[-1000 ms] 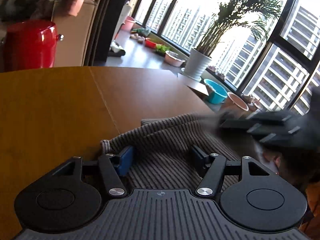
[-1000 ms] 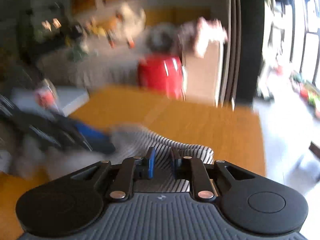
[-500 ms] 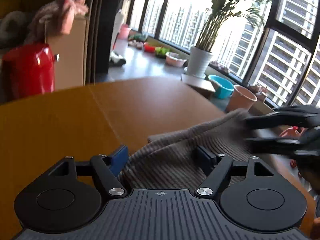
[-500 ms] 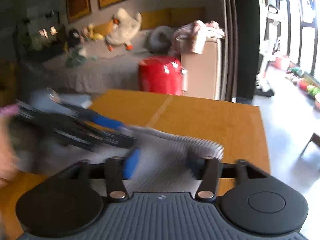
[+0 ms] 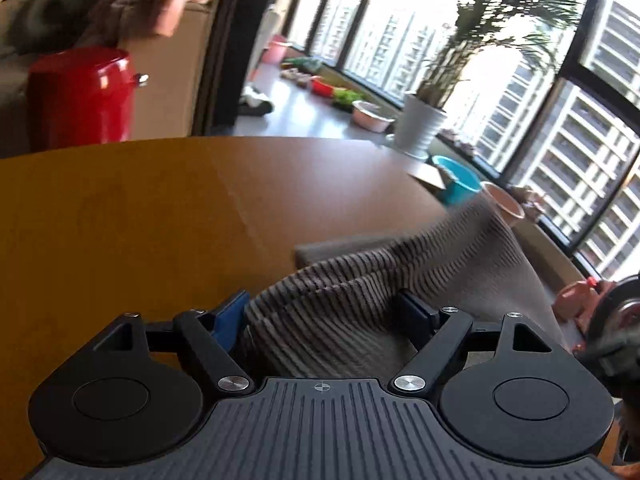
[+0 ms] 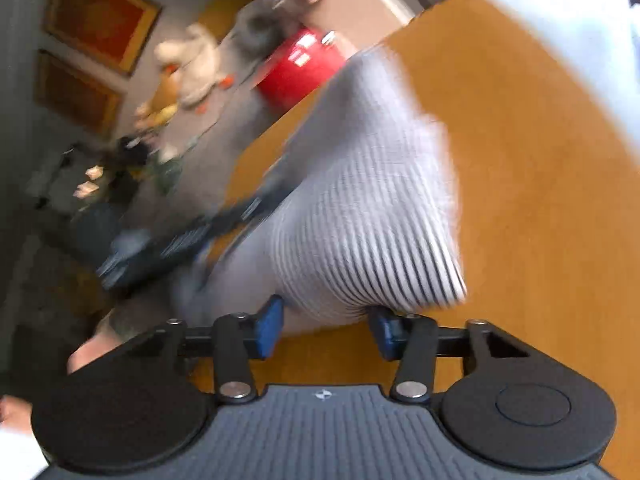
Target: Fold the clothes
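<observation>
A grey striped knit garment (image 5: 360, 292) lies bunched on the wooden table (image 5: 140, 220). My left gripper (image 5: 324, 316) is open, its blue pads spread with the cloth lying between them. In the right wrist view the same garment (image 6: 360, 216) is blurred and lies ahead of my right gripper (image 6: 326, 324), which is open just behind the cloth's near edge. The left gripper shows there as a dark blurred shape (image 6: 192, 236) at the garment's left side. The right gripper's body shows at the right edge of the left wrist view (image 5: 616, 328).
A red bin (image 5: 80, 96) stands beyond the table's far edge by a sofa with clothes on it. A potted plant (image 5: 424, 124), bowls and a blue basin (image 5: 458, 184) sit along the windows. The table's right edge (image 5: 532, 240) runs close to the garment.
My right gripper has gone from shut to open and has tilted sharply. The left gripper stays open over the cloth. The garment's right part has risen into a peak.
</observation>
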`<state>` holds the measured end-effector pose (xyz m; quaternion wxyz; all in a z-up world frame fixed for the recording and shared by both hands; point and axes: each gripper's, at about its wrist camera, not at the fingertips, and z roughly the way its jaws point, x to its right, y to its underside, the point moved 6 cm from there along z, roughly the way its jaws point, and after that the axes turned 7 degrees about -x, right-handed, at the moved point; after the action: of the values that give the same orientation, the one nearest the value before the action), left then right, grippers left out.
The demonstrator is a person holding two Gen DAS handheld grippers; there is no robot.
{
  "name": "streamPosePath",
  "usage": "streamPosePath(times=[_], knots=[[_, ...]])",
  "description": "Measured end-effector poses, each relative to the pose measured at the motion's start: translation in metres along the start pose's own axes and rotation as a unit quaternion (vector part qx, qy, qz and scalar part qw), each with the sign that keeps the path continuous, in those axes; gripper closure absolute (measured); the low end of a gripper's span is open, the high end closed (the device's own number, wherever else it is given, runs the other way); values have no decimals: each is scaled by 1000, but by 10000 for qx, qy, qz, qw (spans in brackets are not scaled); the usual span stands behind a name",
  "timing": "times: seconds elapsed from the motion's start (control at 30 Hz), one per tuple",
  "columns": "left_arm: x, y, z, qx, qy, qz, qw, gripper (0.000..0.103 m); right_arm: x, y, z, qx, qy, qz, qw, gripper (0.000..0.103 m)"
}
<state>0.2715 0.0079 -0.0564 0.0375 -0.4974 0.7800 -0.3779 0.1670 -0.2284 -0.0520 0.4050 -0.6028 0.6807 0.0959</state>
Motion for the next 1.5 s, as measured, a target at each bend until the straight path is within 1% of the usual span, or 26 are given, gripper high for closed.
streamPosePath(times=[0.07, 0.17, 0.27, 0.33, 0.4, 0.47, 0.5, 0.6, 0.63, 0.67, 0.73, 0.8, 0.83, 0.87, 0.93, 1.0, 1.03, 1.07, 1.1, 1.17, 1.27, 1.33, 1.4, 1.43, 1.47, 1.5], knots=[[-3, 3, -5, -79, 78, -180, 9998, 24, 3, -21, -1, 272, 416, -284, 9984, 57], [1, 10, -10, -173, 156, -301, 9993, 24, 2, -51, 3, 621, 980, -745, 9904, 57], [11, 16, -10, -248, 242, -334, 9988, 22, -1, -78, 15, 874, 1492, -1169, 9780, 57], [18, 20, -9, -328, 378, -315, 9982, 21, -6, -91, 24, 1043, 1825, -1449, 9669, 56], [27, 26, -9, -444, 541, -213, 9973, 21, -8, -101, 30, 1176, 2119, -1686, 9554, 51], [32, 29, -16, -461, 631, -129, 9969, 21, -9, -100, 30, 1237, 2292, -1775, 9490, 42], [33, 29, -21, -415, 661, -118, 9969, 21, -10, -100, 30, 1263, 2353, -1810, 9465, 41], [21, 17, -45, -12, 741, -335, 9967, 20, -16, -98, 20, 1445, 2374, -1940, 9408, 29], [16, 13, -51, 124, 742, -430, 9962, 20, -20, -97, 16, 1545, 2325, -1985, 9395, 23], [11, 10, -55, 238, 713, -543, 9957, 20, -25, -95, 11, 1633, 2247, -2041, 9387, 21], [-1, 6, -54, 378, 544, -803, 9946, 21, -36, -83, 3, 1754, 2088, -2246, 9355, 21], [-11, 6, -48, 429, 343, -1060, 9928, 25, -50, -67, 3, 1717, 1935, -2612, 9300, 26], [-15, 6, -46, 456, 299, -1193, 9914, 28, -57, -56, 7, 1598, 1860, -2855, 9265, 32], [-18, 8, -45, 498, 281, -1311, 9897, 30, -62, -46, 13, 1429, 1802, -3030, 9248, 36], [-20, 9, -46, 614, 306, -1465, 9868, 30, -67, -30, 28, 1070, 1745, -3261, 9229, 36], [-18, 9, -49, 641, 439, -1454, 9863, 27, -66, -18, 42, 828, 1780, -3406, 9195, 36], [-16, 10, -51, 595, 537, -1365, 9874, 22, -63, -16, 47, 808, 1837, -3432, 9176, 35], [-13, 10, -53, 549, 598, -1242, 9889, 18, -61, -16, 49, 799, 1849, -3397, 9187, 32], [-10, 10, -56, 545, 591, -1100, 9907, 17, -59, -18, 49, 801, 1819, -3305, 9226, 30], [-10, 7, -66, 677, 451, -958, 9921, 13, -54, -22, 48, 806, 1775, -3162, 9284, 21], [-22, -1, -74, 982, 145, -1175, 9881, 8, -47, -22, 48, 821, 1759, -3124, 9299, 18], [-26, -1, -65, 927, 52, -1306, 9871, 8, -43, -19, 46, 832, 1740, -3107, 9307, 18], [-26, 1, -45, 687, 33, -1331, 9887, 10, -42, -16, 43, 838, 1749, -3136, 9295, 18], [-24, 3, -35, 537, 70, -1308, 9899, 16, -41, -15, 42, 849, 1774, -3162, 9281, 18], [-21, 5, -25, 390, 137, -1279, 9909, 25, -41, -15, 40, 867, 1825, -3207, 9254, 18], [-17, 9, -18, 280, 245, -1264, 9913, 27, -42, -14, 39, 888, 1899, -3272, 9214, 18]])
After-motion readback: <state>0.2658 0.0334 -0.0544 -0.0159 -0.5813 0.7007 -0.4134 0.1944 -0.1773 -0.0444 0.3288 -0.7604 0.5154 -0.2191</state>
